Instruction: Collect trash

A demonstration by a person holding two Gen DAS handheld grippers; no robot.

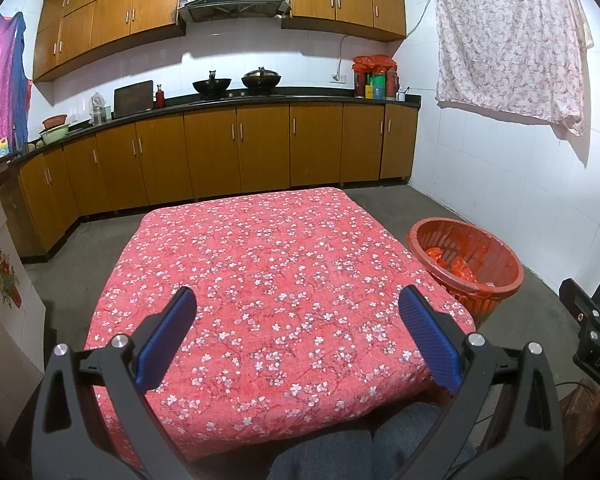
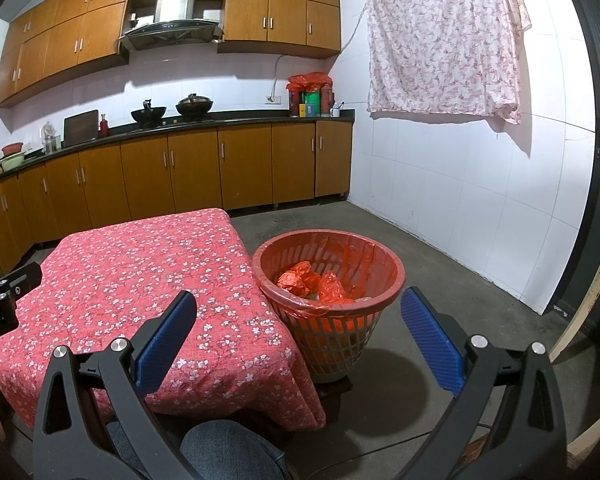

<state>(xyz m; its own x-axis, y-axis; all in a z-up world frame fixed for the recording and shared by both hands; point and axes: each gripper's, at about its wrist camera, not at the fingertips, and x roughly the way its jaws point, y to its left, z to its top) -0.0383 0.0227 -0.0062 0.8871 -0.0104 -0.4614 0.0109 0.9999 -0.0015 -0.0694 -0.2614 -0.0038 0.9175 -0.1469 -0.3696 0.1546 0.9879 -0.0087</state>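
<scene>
A red plastic trash basket (image 2: 328,280) lined with a red bag stands on the floor right of the table; it also shows in the left wrist view (image 1: 466,268). Crumpled red trash (image 2: 312,282) lies inside it, also seen in the left wrist view (image 1: 456,266). The low table under a red flowered cloth (image 1: 276,276) (image 2: 140,280) has nothing on it. My left gripper (image 1: 298,336) is open and empty above the table's near half. My right gripper (image 2: 298,338) is open and empty, just in front of the basket.
Brown kitchen cabinets (image 1: 236,152) and a counter with two woks (image 1: 236,84) line the far wall. A flowered sheet (image 2: 444,40) hangs on the white right wall. Grey concrete floor (image 2: 440,280) surrounds the table. My jeans-clad knees (image 2: 228,452) are at the bottom edge.
</scene>
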